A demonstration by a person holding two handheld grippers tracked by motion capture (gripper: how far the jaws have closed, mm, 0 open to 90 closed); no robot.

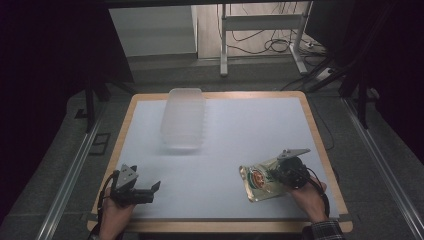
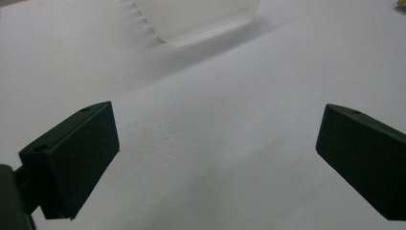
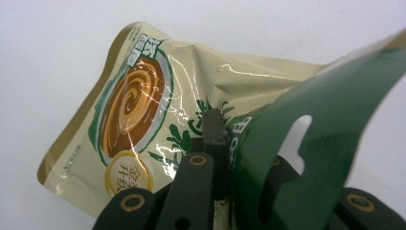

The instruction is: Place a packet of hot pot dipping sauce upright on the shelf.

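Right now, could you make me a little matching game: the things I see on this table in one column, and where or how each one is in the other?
Things:
1. snack pouch
2. clear plastic tub
3. left gripper
4. right gripper

States:
A. fingers wide apart over bare table
B. at the far side of the table, upside down
C. closed on the pouch's green top edge
D. near right of the table, pinched at one end

Pairs: 1-D, 2-B, 3-A, 4-C

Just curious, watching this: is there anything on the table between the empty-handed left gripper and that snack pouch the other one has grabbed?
No. In the high view, bare white tabletop separates the left gripper from the snack pouch.
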